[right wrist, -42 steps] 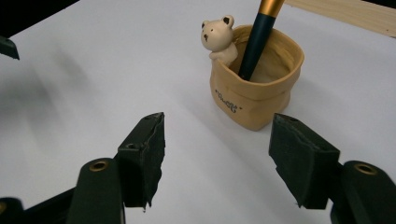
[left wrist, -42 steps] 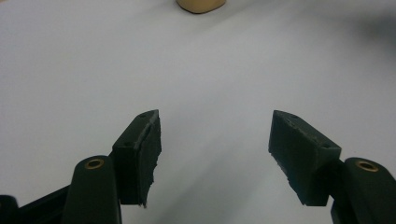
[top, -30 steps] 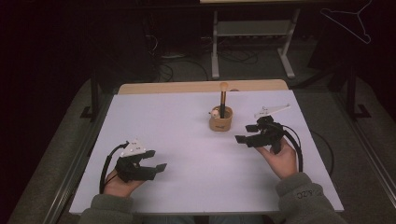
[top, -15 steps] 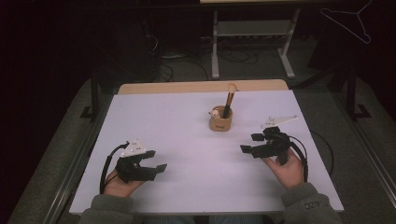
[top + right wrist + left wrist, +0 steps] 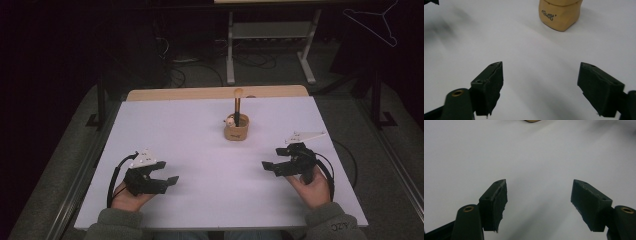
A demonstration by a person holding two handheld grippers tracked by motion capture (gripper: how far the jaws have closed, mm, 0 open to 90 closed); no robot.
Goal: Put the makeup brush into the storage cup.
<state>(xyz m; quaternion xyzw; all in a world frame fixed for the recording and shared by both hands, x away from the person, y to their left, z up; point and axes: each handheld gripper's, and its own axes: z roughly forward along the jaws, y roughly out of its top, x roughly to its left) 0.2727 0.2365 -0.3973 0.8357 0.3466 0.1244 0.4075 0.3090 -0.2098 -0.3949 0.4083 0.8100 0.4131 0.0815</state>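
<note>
A small tan cup (image 5: 236,131) stands upright near the middle back of the white table (image 5: 200,150), with a dark brush with a wooden tip (image 5: 238,102) sticking up out of it. The same tan cup (image 5: 560,13) shows at the top of the right gripper view, with a printed mark on its side. My left gripper (image 5: 167,172) rests near the front left, open and empty. My right gripper (image 5: 270,167) is at the front right, jaws wide apart with nothing between them, and it points left toward the table's middle. Its two pads (image 5: 490,87) frame bare table.
A wooden strip (image 5: 215,93) runs along the table's far edge. Beyond it stand a metal stand's legs (image 5: 270,55) and floor cables (image 5: 250,60). A wire hanger (image 5: 377,22) hangs at the top right. Dark floor surrounds the table.
My right gripper has drawn back from beside the cup toward the front right of the table. The brush in the cup now stands more upright. The left gripper has stayed put.
</note>
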